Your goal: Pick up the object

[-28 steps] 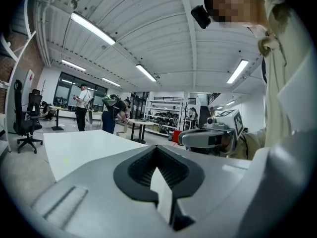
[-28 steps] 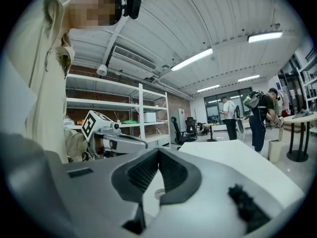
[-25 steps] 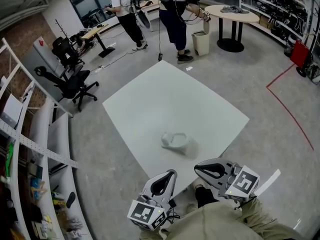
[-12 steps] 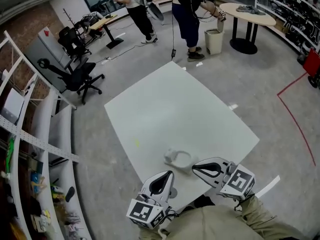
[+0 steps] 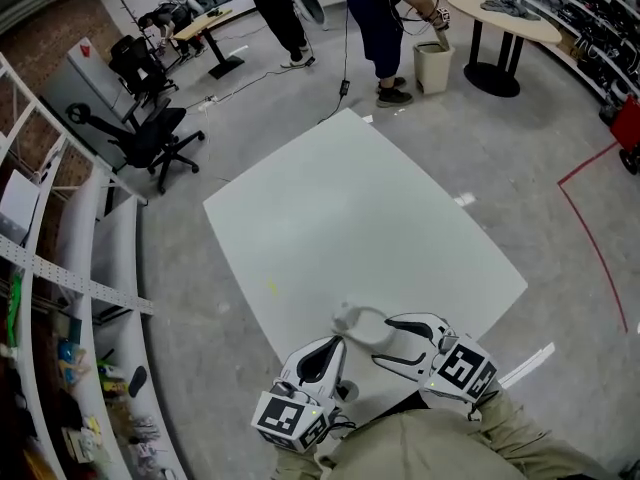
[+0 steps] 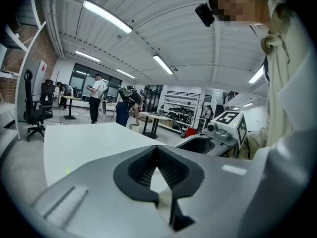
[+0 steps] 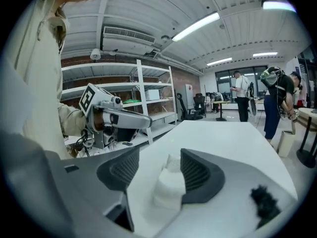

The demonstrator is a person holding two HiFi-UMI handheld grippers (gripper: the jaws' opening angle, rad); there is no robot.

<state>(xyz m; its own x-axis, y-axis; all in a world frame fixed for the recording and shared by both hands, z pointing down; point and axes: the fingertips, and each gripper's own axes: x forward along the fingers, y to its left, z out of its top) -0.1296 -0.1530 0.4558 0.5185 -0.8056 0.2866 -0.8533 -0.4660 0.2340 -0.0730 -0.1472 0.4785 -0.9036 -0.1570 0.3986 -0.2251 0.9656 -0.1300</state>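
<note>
Metal shelving (image 5: 60, 288) runs down the left edge; black office chair (image 5: 150, 133) beside it on the grey floor; large white tabletop (image 5: 350, 198) fills the middle of the head view.

Left gripper (image 5: 322, 353) over the near edge of the tabletop; its own view shows the jaws (image 6: 157, 150) closed to a point at the tips, nothing between them.

White object (image 5: 352, 319) lies on the tabletop close to the near edge, just right of the left gripper's tips.

Right gripper (image 5: 383, 341) reaches in from the right; jaws apart, one either side of the white object (image 7: 170, 185); the object sits nearer the right-hand pad, with a clear gap to the left-hand pad; it rests on the tabletop.

Far side: two people standing, a pale waste bin (image 5: 432, 66), a round table (image 5: 500, 18); red floor line (image 5: 590, 238) at the right.
</note>
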